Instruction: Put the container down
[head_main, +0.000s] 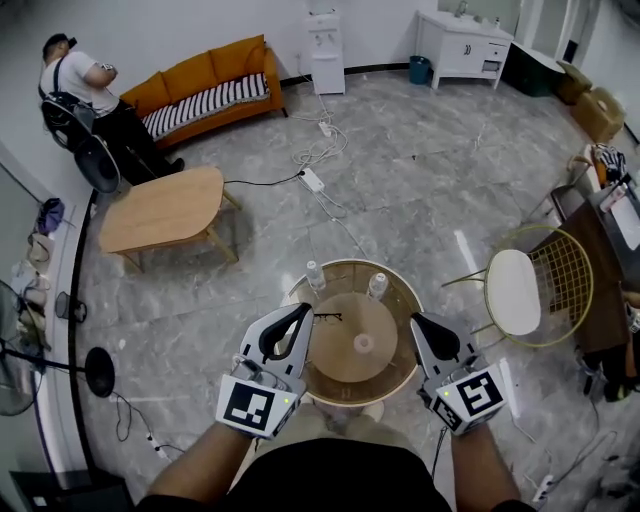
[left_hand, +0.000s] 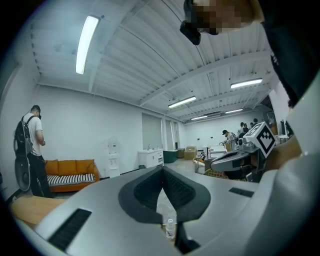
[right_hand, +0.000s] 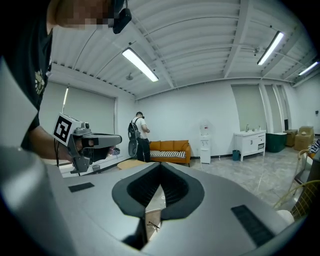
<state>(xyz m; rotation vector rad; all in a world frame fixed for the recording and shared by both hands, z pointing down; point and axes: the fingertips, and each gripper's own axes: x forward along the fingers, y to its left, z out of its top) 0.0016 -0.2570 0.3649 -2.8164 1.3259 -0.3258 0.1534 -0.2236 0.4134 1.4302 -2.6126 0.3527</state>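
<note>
A: Any writing legible?
B: No, the bottle (left_hand: 170, 229) label's too small in the left gripper view.
A: The container?
B: Probably that pale cup (head_main: 363, 343) in the middle of the tabletop (head_main: 408, 305), shown only from the head (left tongs (head_main: 302, 310) and right tongs (head_main: 416, 322) flank it, both closed, empty).

Hand-held tools: left gripper (head_main: 302, 312) and right gripper (head_main: 417, 322), both with smooth grey shells tapering to a point; jaws lined with black ribbed pads; a narrow black slot on each flank; each carries a white marker cube (head_main: 250, 405) printed with black squares, with a small green light beside it. Person: black top (head_main: 330, 480), forearms unsleeved; black camera (left_hand: 192, 29) worn on the head.
</note>
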